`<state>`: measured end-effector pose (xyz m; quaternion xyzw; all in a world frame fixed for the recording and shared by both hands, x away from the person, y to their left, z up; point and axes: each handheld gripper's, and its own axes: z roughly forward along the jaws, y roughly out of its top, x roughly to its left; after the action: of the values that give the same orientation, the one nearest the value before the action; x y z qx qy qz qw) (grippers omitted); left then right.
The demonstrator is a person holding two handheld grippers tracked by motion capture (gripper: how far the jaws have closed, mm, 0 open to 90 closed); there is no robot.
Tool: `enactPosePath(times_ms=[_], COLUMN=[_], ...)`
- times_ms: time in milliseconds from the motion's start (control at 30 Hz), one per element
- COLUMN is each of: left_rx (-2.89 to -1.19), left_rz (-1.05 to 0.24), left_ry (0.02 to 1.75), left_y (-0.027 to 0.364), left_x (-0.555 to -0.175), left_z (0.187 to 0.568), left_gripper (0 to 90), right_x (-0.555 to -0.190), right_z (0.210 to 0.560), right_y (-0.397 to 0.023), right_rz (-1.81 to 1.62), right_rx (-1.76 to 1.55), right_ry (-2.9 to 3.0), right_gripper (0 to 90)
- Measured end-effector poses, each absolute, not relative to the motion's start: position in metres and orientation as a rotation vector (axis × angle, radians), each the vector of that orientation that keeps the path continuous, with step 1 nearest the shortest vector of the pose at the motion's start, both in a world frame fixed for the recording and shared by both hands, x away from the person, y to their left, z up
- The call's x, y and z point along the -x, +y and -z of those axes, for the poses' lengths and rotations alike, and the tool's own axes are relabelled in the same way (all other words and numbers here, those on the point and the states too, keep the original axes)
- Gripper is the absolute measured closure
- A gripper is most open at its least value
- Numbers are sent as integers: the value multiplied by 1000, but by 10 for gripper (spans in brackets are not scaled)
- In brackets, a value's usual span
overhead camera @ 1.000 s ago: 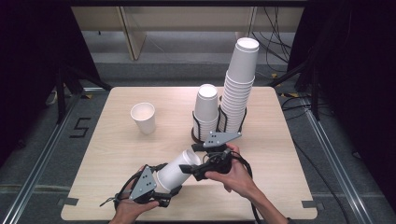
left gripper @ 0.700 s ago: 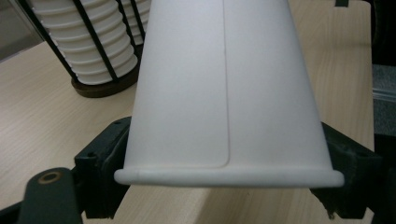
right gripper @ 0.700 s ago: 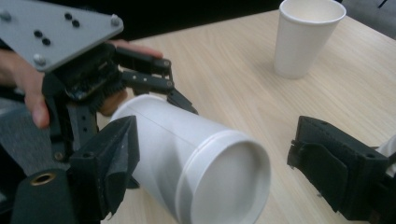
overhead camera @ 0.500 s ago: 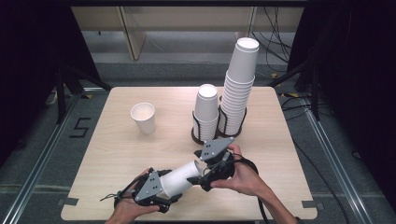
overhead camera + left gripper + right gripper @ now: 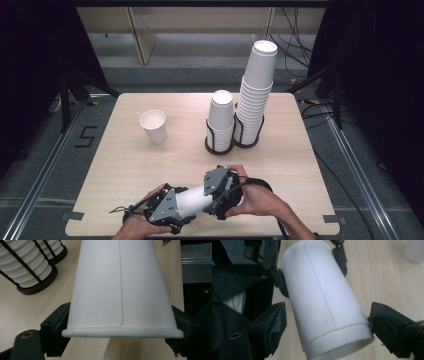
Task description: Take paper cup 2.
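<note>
A white paper cup point(image 5: 192, 200) lies on its side just above the table's front edge. My left gripper point(image 5: 175, 206) is shut on it near the rim, its black fingers point(image 5: 56, 322) pressing both sides of the cup point(image 5: 122, 290). My right gripper point(image 5: 209, 196) comes from the right and straddles the cup's base end point(image 5: 329, 315). In the right gripper view my right gripper point(image 5: 328, 321) is open: one finger point(image 5: 384, 327) meets the base edge, while the other stands a sliver off the wall. My left gripper point(image 5: 309, 267) shows beyond it, at the cup's far end.
A single upright cup point(image 5: 154, 126) stands at the table's left middle. A short cup stack point(image 5: 221, 117) and a tall one point(image 5: 257, 90) sit in black wire holders point(image 5: 220, 146) at the back centre. The wooden table point(image 5: 125, 165) ends just below my hands.
Both hands have sunk toward the front edge and the cup now lies flatter. The right gripper has slid in around the cup's base.
</note>
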<state>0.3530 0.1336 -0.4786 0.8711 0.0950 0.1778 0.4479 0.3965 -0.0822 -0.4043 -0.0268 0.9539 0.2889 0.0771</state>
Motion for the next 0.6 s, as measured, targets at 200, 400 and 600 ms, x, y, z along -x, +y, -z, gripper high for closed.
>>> enactPosePath(times_ms=[200,400,600], left_rx=[-2180,-2172,-2031], left_rz=[-434,-421,-412], left_ry=[189,164,214], left_y=[132,131,138], left_x=[-351,-350,-353], left_z=[476,476,479], left_gripper=[176,172,82], right_x=[-389,-390,-393], right_z=[414,422,420], right_y=[-74,-69,-77], right_rz=[-664,-605,-636], right_rx=[160,254,247], right_ry=[2861,2863,2872], right_gripper=[160,213,232])
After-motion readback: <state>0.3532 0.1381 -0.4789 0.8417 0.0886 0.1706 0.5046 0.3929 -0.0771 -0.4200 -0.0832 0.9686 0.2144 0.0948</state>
